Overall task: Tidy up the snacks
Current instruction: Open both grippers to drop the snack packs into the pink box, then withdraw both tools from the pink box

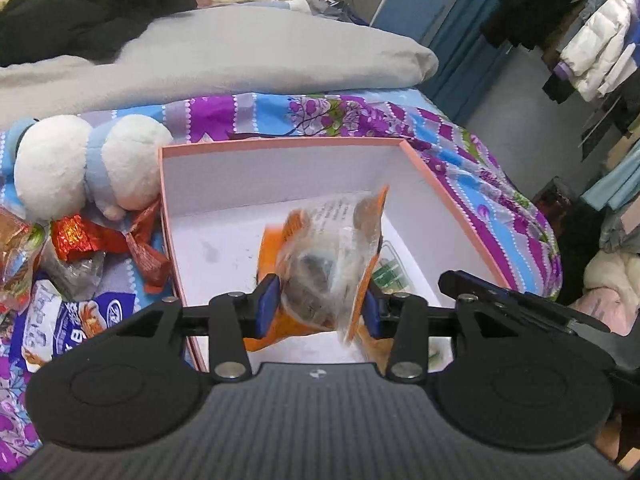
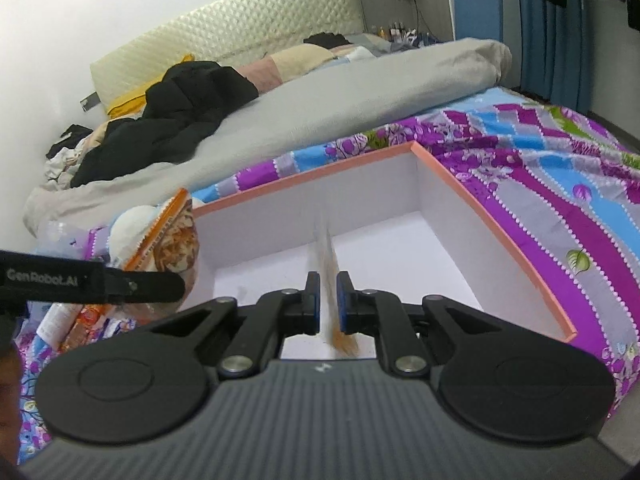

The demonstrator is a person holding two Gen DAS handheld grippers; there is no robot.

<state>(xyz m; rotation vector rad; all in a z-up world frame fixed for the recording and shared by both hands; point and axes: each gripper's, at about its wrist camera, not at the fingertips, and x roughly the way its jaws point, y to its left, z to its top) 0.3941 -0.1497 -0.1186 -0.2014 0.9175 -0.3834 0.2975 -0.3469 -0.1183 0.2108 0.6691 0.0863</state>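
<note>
My left gripper (image 1: 318,300) hangs over a pink-rimmed white box (image 1: 280,142) on the bed, its blue pads shut on a blurred orange and clear snack bag (image 1: 320,256). A green packet (image 1: 390,272) lies on the box floor under it. In the right wrist view, my right gripper (image 2: 328,300) is shut on a thin orange-brown packet (image 2: 330,264) seen edge-on, above the near part of the box (image 2: 480,208). The left gripper's black side (image 2: 92,280) and its bag (image 2: 168,240) show at the left there.
Left of the box lie a white and blue plush toy (image 1: 88,164), red foil packets (image 1: 80,240) and a blue and white packet (image 1: 80,320). A grey duvet (image 1: 240,52) and black jacket (image 2: 180,108) lie behind. Clothes (image 1: 600,48) hang at right.
</note>
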